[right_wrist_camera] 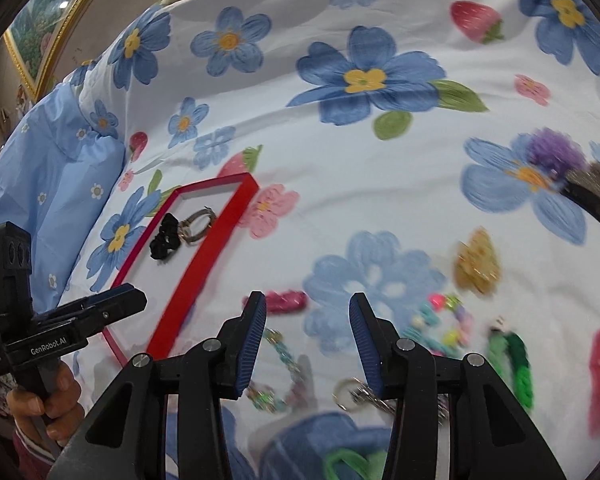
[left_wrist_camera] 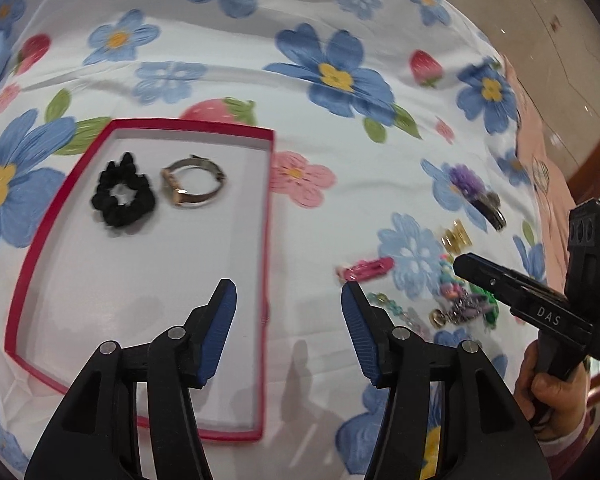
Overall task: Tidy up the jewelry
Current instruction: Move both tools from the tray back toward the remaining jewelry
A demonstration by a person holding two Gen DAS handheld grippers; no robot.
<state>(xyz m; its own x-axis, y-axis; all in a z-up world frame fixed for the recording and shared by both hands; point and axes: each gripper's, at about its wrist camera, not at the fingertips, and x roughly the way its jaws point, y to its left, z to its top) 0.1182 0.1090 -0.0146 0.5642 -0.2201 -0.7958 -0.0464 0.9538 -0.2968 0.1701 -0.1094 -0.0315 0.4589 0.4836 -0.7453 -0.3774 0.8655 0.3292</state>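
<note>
floral bedsheet (left_wrist_camera: 340, 128) under red box (left_wrist_camera: 268, 200)

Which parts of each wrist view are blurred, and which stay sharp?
Left wrist view: black scrunchie and metal bangle in the red-rimmed box are sharp; the pink hair clip is smeared. Right wrist view: colourful bead bracelet and gold glitter clip are motion-blurred.

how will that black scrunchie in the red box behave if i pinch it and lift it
The black scrunchie looks like gathered fabric, so it would probably squash between the pads and sag rather than hold its ring shape. It likely weighs very little and should not roll. It lies close beside the watch in the red box, so a wide pinch might nudge that.
</note>
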